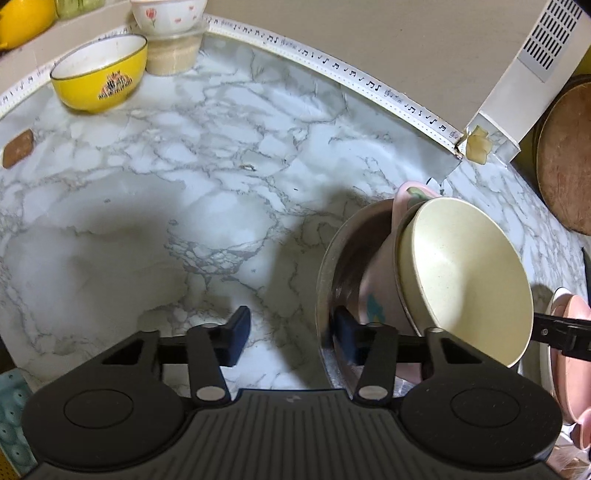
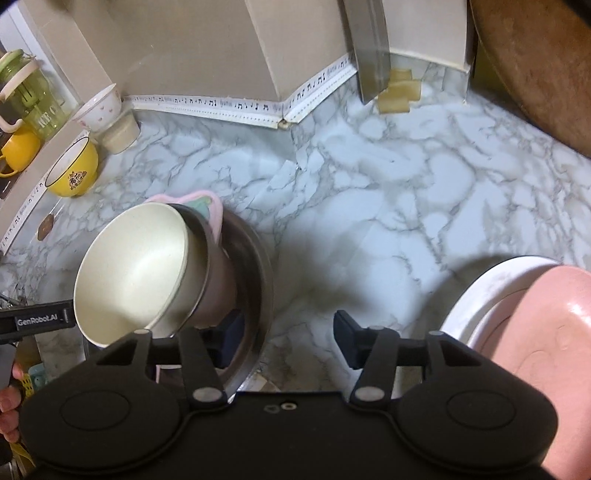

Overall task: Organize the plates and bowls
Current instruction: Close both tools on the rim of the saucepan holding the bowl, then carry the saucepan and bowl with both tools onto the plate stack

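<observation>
A steel bowl sits on the marble counter and holds a tilted nest of a pink bowl and a cream bowl. My left gripper is open, straddling the steel bowl's near rim, its right finger inside the bowl. In the right wrist view the same stack shows at left: steel bowl, pink bowl, cream bowl. My right gripper is open, its left finger inside the steel bowl. A pink plate lies on a white plate at right.
A yellow bowl, a white flowered bowl stacked on a clear container stand at the back left by the wall. A round wooden board leans at the right. A white box stands in the corner.
</observation>
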